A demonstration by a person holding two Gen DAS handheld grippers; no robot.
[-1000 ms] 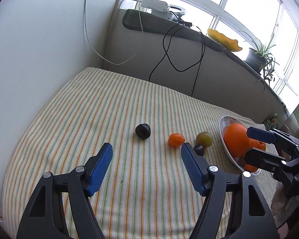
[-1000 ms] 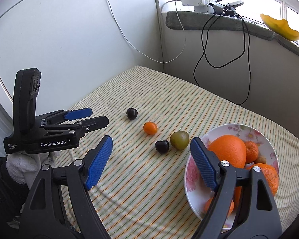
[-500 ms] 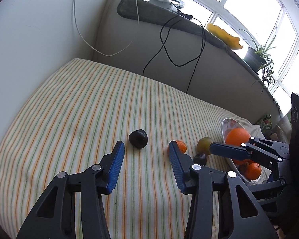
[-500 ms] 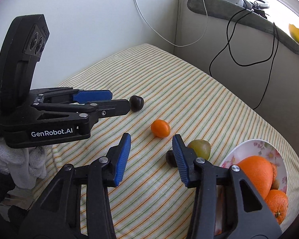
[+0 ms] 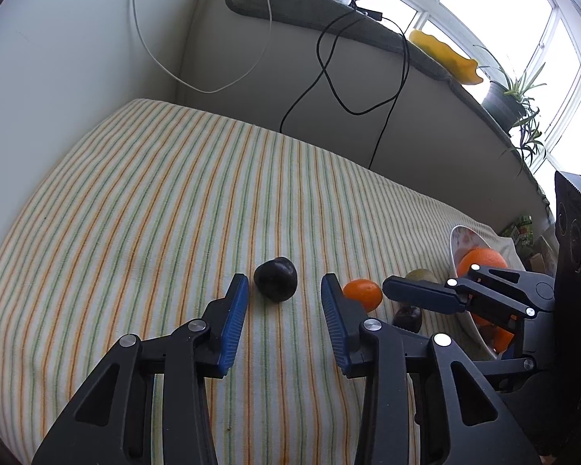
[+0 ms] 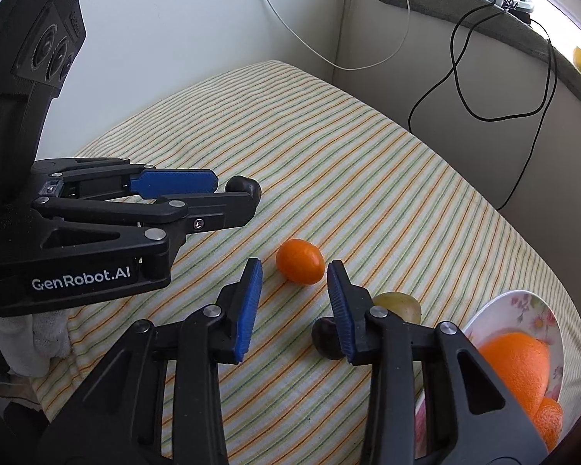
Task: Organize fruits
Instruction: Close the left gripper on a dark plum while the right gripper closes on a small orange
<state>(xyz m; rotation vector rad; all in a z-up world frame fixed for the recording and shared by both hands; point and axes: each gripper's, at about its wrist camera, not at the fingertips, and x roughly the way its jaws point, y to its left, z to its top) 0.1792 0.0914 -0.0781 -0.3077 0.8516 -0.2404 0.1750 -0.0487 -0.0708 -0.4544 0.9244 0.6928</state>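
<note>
A dark plum (image 5: 275,279) lies on the striped cloth just ahead of my left gripper (image 5: 284,286), which is open with the plum at its fingertips. In the right wrist view my right gripper (image 6: 295,271) stands open just short of a small orange fruit (image 6: 300,260). Behind its right finger sit a green fruit (image 6: 401,303) and a second dark plum (image 6: 325,336), both partly hidden. A flowered bowl (image 6: 523,304) at the right holds a big orange (image 6: 517,364) and smaller oranges.
The striped cloth (image 5: 155,201) covers the table up to a white wall and a grey ledge. Black and white cables (image 5: 348,89) hang down the ledge. A potted plant (image 5: 511,97) and a yellow dish (image 5: 445,56) sit on the sill. A gloved hand (image 6: 38,333) holds the left gripper.
Both grippers have moved forward and narrowed. The left one closed in on the dark plum; the right one swung left from the bowl to the small orange fruit.
</note>
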